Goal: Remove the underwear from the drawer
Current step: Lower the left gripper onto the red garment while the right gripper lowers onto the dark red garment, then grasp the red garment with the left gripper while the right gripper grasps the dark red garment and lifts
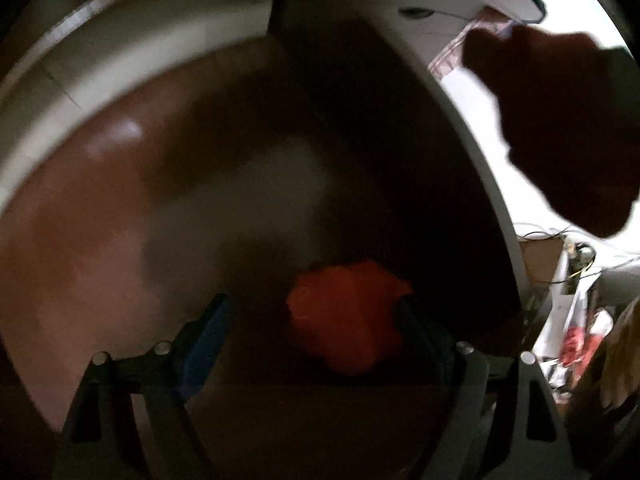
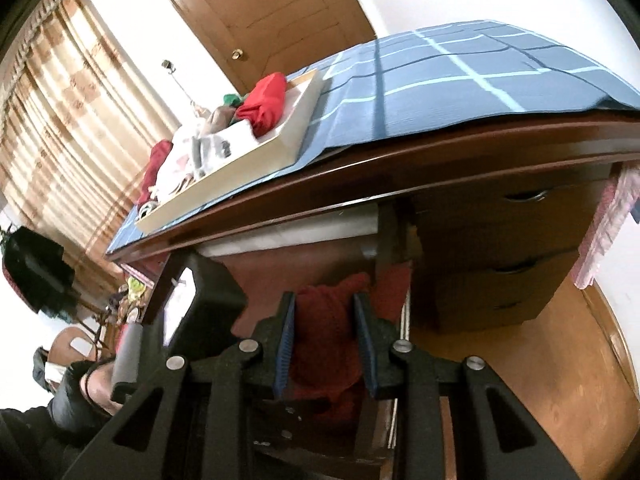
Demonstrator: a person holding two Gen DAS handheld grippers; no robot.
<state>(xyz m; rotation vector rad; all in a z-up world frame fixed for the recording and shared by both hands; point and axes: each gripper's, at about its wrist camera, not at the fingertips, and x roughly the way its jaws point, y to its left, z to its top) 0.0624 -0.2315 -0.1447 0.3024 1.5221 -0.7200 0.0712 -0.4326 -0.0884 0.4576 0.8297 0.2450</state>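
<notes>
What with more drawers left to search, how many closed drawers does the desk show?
3, stacked on the right side of the desk in the right wrist view: top drawer, middle drawer, bottom drawer. Others may lie out of view.

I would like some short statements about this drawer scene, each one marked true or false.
1. The right gripper has its jaws closed on a dark red piece of cloth. True.
2. The left gripper is holding the orange-red crumpled cloth. False: its jaws stand open, and the cloth lies between them in the dark brown wooden drawer.
3. The shallow white tray on the blue checked cover is empty. False: it holds clothes, among them a red piece.
4. The brown wooden door behind the tray is closed. True.
</notes>
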